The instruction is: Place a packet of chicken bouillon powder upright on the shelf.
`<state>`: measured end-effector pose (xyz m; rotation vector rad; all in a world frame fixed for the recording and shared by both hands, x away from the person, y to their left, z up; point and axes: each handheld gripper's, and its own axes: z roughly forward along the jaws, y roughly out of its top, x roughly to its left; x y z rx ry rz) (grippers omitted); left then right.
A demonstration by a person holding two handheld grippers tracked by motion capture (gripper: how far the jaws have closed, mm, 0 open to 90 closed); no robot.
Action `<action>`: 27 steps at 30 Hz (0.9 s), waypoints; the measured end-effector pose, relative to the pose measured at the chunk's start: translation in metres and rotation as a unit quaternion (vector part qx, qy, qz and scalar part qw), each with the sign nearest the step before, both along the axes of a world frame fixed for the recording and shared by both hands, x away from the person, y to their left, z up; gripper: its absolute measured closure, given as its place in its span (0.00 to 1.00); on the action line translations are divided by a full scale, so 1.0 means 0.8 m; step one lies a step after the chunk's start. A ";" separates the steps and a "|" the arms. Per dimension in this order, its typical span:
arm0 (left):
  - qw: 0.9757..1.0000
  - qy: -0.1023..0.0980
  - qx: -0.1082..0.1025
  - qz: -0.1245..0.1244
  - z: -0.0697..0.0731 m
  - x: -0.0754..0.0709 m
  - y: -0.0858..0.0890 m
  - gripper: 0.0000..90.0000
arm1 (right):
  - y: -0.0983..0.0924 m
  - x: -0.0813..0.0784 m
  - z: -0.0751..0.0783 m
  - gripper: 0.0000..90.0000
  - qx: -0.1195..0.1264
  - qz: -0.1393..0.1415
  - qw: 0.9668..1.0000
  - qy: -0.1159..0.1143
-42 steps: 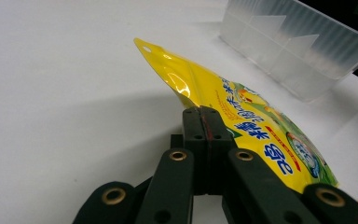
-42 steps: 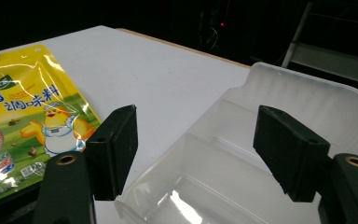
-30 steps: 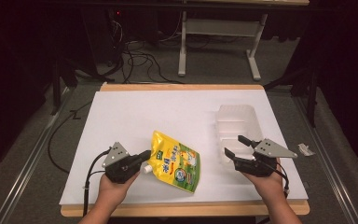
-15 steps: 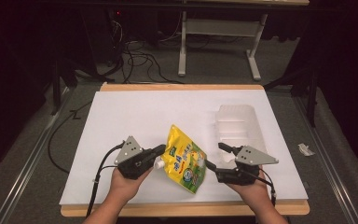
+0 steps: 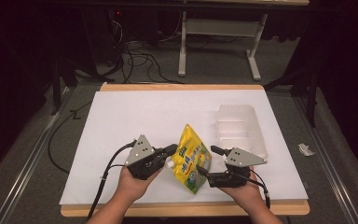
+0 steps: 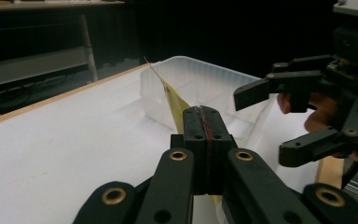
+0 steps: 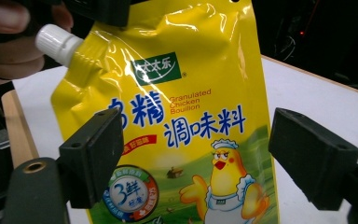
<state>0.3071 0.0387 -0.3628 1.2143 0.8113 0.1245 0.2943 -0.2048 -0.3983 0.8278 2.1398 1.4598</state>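
Pouch [image 5: 192, 158] of granulated chicken bouillon, yellow with a cartoon chicken and a white screw cap [image 5: 169, 164], stands lifted between my two hands near the front edge of the bench [image 5: 135, 116]. From the high view I see it raised on its side, its cap end toward my left hand and its printed face turned toward my right.

My left tongs [image 5: 170, 150] are pressed together on the pouch's top edge, just beside the cap. In the left gripper view the two black jaws meet flat with a thin yellow film [image 6: 175, 100] running out from between them, seen edge-on.

My right tongs [image 5: 206, 162] are spread wide, and their jaws have just been opening. In the high view they sit at the pouch's right edge. In the right gripper view the pouch's face [image 7: 186, 121] shows beyond and between the two jaws, with bare gaps on both sides, so neither pad presses on it. The same view shows the white cap [image 7: 56, 43] at upper left, next to the fingers [image 7: 4, 28] of my left hand.

A clear plastic tray [image 5: 240, 128] with compartments rests on the white sheet behind my right hand, apart from the pouch. In the left gripper view its pale wall [image 6: 200, 81] stands just past the pouch's edge, and my right tongs [image 6: 261, 121] show open at the right of that view.

A small scrap [image 5: 305, 149] lies on the grey floor off the bench's right side.
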 end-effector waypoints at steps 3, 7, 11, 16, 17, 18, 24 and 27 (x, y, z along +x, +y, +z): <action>1.000 -0.012 0.002 -0.015 0.004 -0.008 -0.008 1.00 | 0.000 -0.001 0.001 0.20 -0.006 -0.005 1.000 -0.002; 0.999 -0.025 0.000 -0.037 0.009 -0.021 -0.015 1.00 | -0.008 0.003 0.002 0.20 -0.002 -0.008 1.000 -0.006; 0.998 -0.033 0.001 -0.051 0.012 -0.033 -0.021 1.00 | -0.022 0.009 0.007 0.19 0.011 -0.015 1.000 -0.011; 0.998 -0.038 0.002 -0.059 0.013 -0.040 -0.023 1.00 | -0.030 0.016 0.010 0.19 0.028 -0.003 0.999 -0.015; 0.997 -0.038 0.003 -0.063 0.013 -0.041 -0.023 1.00 | -0.031 0.020 0.011 0.19 0.031 0.011 0.999 -0.012; 0.997 -0.038 0.003 -0.063 0.013 -0.041 -0.023 1.00 | -0.031 0.020 0.011 0.19 0.031 0.011 0.999 -0.012; 0.997 -0.040 0.001 -0.067 0.013 -0.042 -0.024 1.00 | -0.026 0.032 0.011 0.20 0.034 0.041 0.999 -0.008; 0.997 -0.040 0.001 -0.066 0.013 -0.042 -0.024 1.00 | -0.025 0.035 0.010 0.21 0.034 0.055 0.998 0.000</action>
